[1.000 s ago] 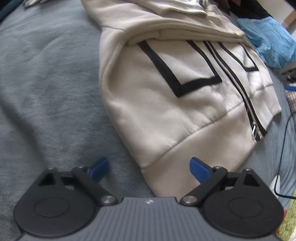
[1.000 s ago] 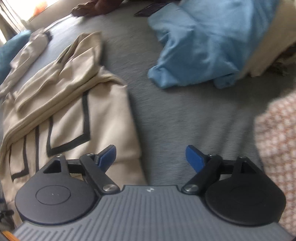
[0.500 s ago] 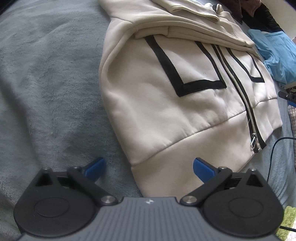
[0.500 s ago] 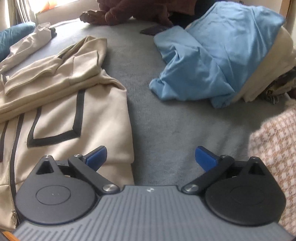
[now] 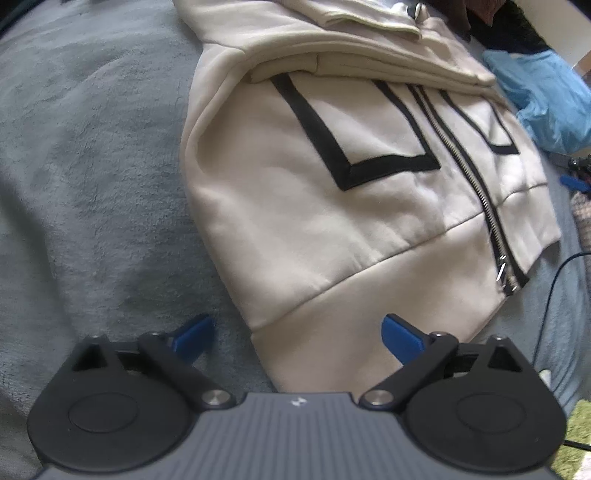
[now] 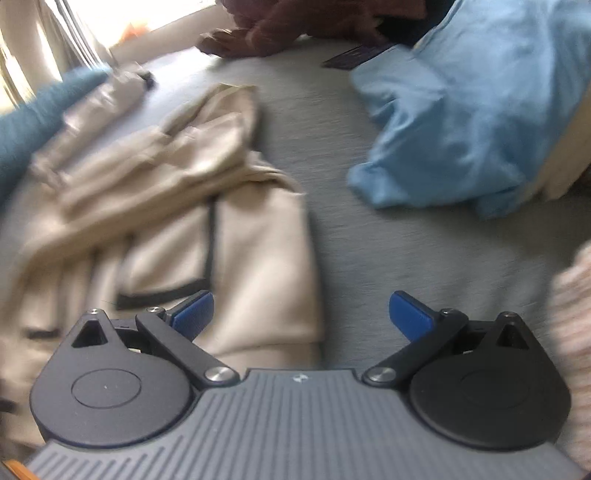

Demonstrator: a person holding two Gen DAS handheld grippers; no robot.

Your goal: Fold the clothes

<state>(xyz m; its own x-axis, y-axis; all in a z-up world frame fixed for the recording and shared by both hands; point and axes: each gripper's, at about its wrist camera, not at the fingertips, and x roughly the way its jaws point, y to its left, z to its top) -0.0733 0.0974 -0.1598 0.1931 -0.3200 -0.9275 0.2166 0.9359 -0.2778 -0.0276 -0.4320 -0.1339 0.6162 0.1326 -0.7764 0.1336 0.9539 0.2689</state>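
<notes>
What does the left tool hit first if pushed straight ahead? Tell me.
Most likely the hem corner of the cream zip jacket. The left tool is open, and the hem lies between its fingers, just ahead. How high the tool sits above the grey blanket is unclear.

Grey fleece blanket covers the bed, soft nap, few creases; same grey surface in right wrist view; thin black cable runs over it at far right of left wrist view, curving down toward a strip of green rug; checked pink-and-white fabric at right edge, blurred; dark flat object, maybe a phone, lies on the blanket near the top, too blurred to tell; brown furry shape beyond it at the far edge; teal cushion at left; bright window w/ curtain top left, overexposed.
</notes>
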